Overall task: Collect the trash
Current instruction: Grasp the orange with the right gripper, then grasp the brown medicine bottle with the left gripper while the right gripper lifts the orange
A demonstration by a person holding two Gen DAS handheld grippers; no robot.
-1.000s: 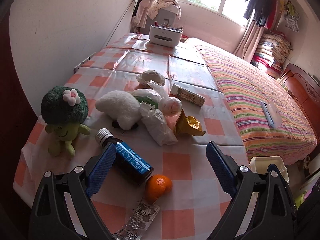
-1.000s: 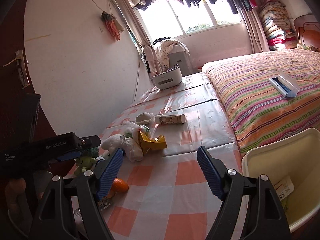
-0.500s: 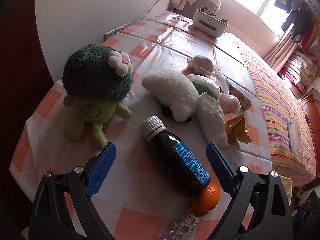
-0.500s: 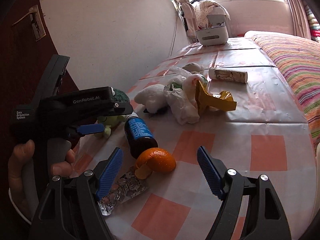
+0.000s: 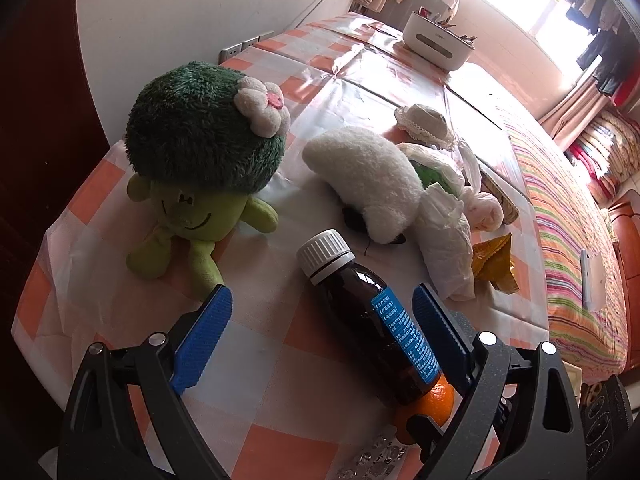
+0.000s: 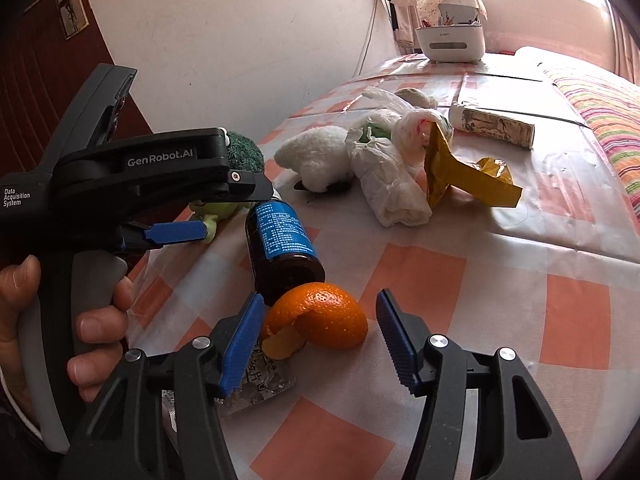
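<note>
A dark medicine bottle (image 5: 372,320) with a white cap and blue label lies on the checked tablecloth (image 5: 260,344); it also shows in the right wrist view (image 6: 282,248). My left gripper (image 5: 320,336) is open, its fingers on either side of the bottle. An orange peel (image 6: 320,320) lies at the bottle's base, between the fingers of my open right gripper (image 6: 318,340). A foil blister pack (image 6: 256,388) lies under the right gripper's left finger. A crumpled white tissue (image 6: 390,184) and a yellow wrapper (image 6: 464,176) lie further back.
A green broccoli plush (image 5: 200,168) and a white plush (image 5: 364,180) lie behind the bottle. A patterned tube (image 6: 496,124) and a white caddy (image 6: 450,42) stand further back. A striped bed (image 5: 572,248) runs along the table's right side.
Both grippers have moved closer and lower. The left now straddles the bottle; the right now straddles the orange peel. Both stay open.
</note>
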